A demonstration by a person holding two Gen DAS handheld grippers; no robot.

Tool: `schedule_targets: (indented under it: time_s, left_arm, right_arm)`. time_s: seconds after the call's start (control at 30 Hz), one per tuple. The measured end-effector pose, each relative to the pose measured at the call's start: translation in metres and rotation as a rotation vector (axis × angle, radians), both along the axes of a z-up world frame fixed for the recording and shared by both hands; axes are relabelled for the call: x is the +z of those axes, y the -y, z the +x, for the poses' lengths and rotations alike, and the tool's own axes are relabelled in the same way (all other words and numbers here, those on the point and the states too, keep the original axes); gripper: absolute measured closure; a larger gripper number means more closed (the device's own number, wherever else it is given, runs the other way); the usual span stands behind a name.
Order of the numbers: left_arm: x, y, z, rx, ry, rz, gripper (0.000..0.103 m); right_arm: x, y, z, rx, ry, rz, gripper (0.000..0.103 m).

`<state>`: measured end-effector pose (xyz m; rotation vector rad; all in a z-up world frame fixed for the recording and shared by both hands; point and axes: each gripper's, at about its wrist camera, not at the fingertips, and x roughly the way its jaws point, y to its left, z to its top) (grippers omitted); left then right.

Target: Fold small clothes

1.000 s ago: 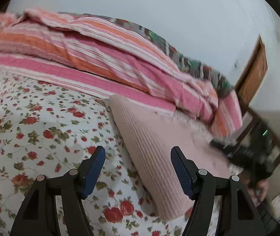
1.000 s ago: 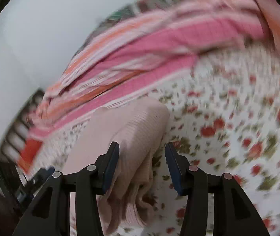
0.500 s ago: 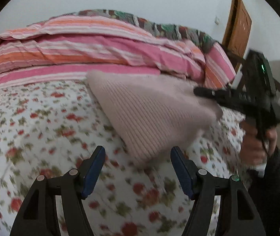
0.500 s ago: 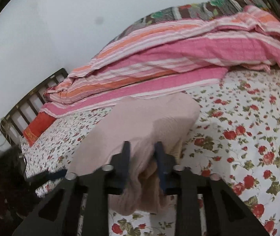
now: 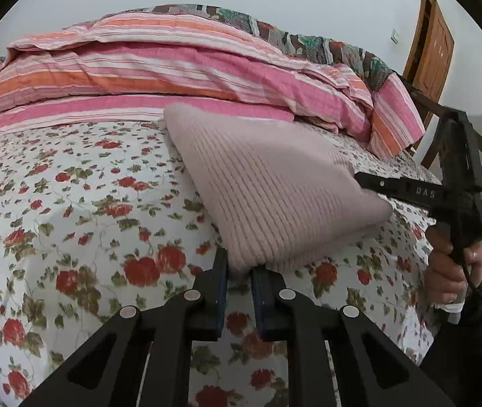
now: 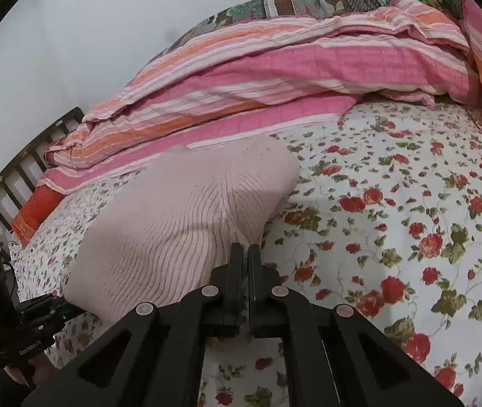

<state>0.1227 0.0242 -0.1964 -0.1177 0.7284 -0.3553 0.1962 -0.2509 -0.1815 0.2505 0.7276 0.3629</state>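
Now that both tongs have just been closing, the left tongs [image 5: 240, 271] and right tongs [image 6: 245, 254] each pinch a near corner of the pink knit garment [image 5: 268, 190] on the bed [image 5: 71, 203], ready for folding

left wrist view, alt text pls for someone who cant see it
The left tool has just closed on the near corner of a pink knit garment lying on a floral bedsheet. The right tool, in a hand, grips the garment's right corner; a striped quilt lies behind.
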Motion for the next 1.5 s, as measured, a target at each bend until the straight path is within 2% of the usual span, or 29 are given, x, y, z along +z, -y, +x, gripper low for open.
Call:
schedule_targets:
  time_s: [0.07, 0.1, 0.13, 0.17, 0.2, 0.27, 0.3, 0.33, 0.37, 0.4, 0.5, 0.53, 0.6, 0.67, 0.7, 0.77, 0.87, 0.93, 1.0, 1.07, 1.1, 1.2, 1.33, 1.5]
  left_arm:
    - [0.003, -0.001, -0.004, -0.007, -0.007, 0.001, 0.080]
    - [0.003, -0.002, -0.005, -0.009, -0.010, -0.004, 0.071]
    - [0.004, -0.004, -0.006, -0.009, -0.013, -0.014, 0.068]
    - [0.004, -0.006, -0.007, -0.008, -0.013, -0.031, 0.067]
    - [0.004, -0.008, -0.008, -0.006, -0.013, -0.047, 0.067]
    - [0.007, -0.012, -0.010, 0.004, -0.010, -0.072, 0.067]
    - [0.009, -0.013, -0.012, 0.009, -0.004, -0.077, 0.067]
    - [0.011, -0.015, -0.014, 0.015, 0.006, -0.079, 0.067]
    - [0.015, -0.016, -0.016, 0.021, 0.020, -0.078, 0.067]
    - [0.018, -0.016, -0.018, 0.024, 0.032, -0.080, 0.066]
    - [0.029, -0.020, -0.020, 0.033, 0.067, -0.108, 0.064]
    - [0.032, -0.021, -0.020, 0.035, 0.076, -0.121, 0.061]
    - [0.038, -0.021, -0.013, 0.041, 0.086, -0.139, 0.057]
    - [0.043, -0.015, -0.001, 0.045, 0.080, -0.127, 0.057]
    - [0.045, -0.011, 0.004, 0.048, 0.079, -0.115, 0.057]
    - [0.049, -0.002, 0.016, 0.050, 0.083, -0.087, 0.057]
    - [0.053, 0.008, 0.032, 0.056, 0.081, -0.069, 0.057]
    - [0.054, 0.015, 0.045, 0.057, 0.073, -0.054, 0.057]
    - [0.053, 0.025, 0.061, 0.056, 0.060, -0.007, 0.057]
    - [0.050, 0.036, 0.076, 0.067, 0.043, 0.080, 0.057]
    - [0.049, 0.038, 0.081, 0.065, 0.041, 0.090, 0.057]
    - [0.045, 0.036, 0.101, 0.056, -0.003, 0.069, 0.057]
    - [0.041, 0.027, 0.126, 0.071, -0.034, 0.036, 0.057]
    - [0.030, 0.026, 0.148, 0.114, -0.060, 0.056, 0.052]
  right_arm:
    - [0.010, 0.001, -0.004, 0.026, 0.034, 0.010, 0.095]
    - [0.014, 0.003, -0.005, 0.036, 0.048, 0.044, 0.082]
    - [0.016, 0.005, -0.005, 0.041, 0.055, 0.086, 0.070]
    - [0.017, 0.007, -0.003, 0.044, 0.059, 0.127, 0.051]
    - [0.017, 0.006, -0.001, 0.042, 0.060, 0.157, 0.047]
    - [0.012, 0.002, 0.010, 0.019, 0.024, 0.165, 0.049]
    - [0.008, -0.001, 0.014, 0.004, 0.001, 0.155, 0.067]
    - [0.005, -0.005, 0.017, 0.010, -0.013, 0.155, 0.079]
    - [0.003, -0.006, 0.018, 0.025, -0.018, 0.158, 0.086]
    - [0.006, -0.006, 0.014, 0.031, 0.012, 0.153, 0.089]
    - [0.022, -0.001, -0.002, 0.062, 0.123, 0.149, 0.090]
    - [0.024, 0.000, -0.002, 0.057, 0.133, 0.135, 0.090]
    - [0.017, -0.002, 0.004, 0.017, 0.083, 0.085, 0.090]
    - [-0.005, -0.005, 0.019, -0.017, -0.037, 0.044, 0.090]
    - [-0.011, -0.004, 0.022, -0.038, -0.061, 0.052, 0.090]
    - [-0.007, 0.000, 0.020, -0.033, -0.052, 0.067, 0.089]
    - [0.002, 0.004, 0.015, -0.023, -0.015, 0.070, 0.086]
    - [0.005, 0.005, 0.012, -0.037, 0.012, 0.071, 0.078]
    - [0.009, 0.005, 0.008, -0.036, 0.046, 0.073, 0.076]
    - [0.014, 0.004, 0.006, -0.032, 0.082, 0.069, 0.076]
    - [0.016, 0.002, 0.007, -0.030, 0.096, 0.057, 0.076]
    - [0.021, 0.000, 0.003, -0.040, 0.137, 0.028, 0.076]
    - [0.025, -0.004, -0.004, 0.005, 0.175, 0.031, 0.074]
    - [0.021, -0.030, -0.011, 0.038, 0.202, -0.140, 0.072]
